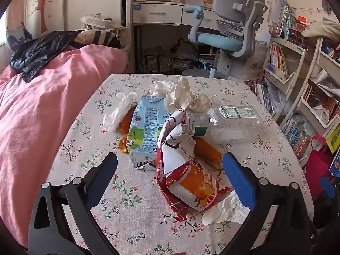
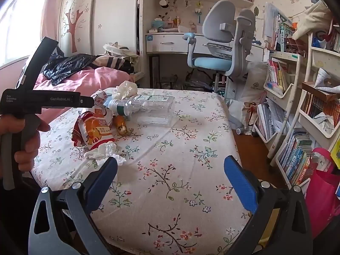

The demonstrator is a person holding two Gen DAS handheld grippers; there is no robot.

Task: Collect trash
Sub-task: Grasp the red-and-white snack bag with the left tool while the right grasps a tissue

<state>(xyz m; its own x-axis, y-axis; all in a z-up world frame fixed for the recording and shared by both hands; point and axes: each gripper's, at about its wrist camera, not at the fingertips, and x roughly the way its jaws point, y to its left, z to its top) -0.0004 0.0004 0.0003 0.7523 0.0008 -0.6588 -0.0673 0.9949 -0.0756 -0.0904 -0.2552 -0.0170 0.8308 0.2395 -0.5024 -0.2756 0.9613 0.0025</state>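
Left hand-held gripper [image 1: 170, 165] hangs released over the trash pile, jaws wide around the snack bag [image 1: 187, 180], nothing gripped; right hand-held gripper [image 2: 171, 170] released over bare desk [image 2: 191, 127]. Judged approach step: carton [image 1: 144, 127], bottle [image 1: 225, 125], tissues [image 1: 223, 210] all lie uncollected on the desk. Next: lower, clamp the bag.

A desk [image 2: 180, 148] with a flowery cloth stands in a sunny bedroom. Beside it is a bed with a pink blanket [image 1: 42, 110]. A grey and blue chair [image 2: 223, 48] stands by white drawers [image 2: 167, 41]. Shelves full of books [image 2: 301, 148] line the right side. A tree picture [image 2: 73, 25] is on the wardrobe.
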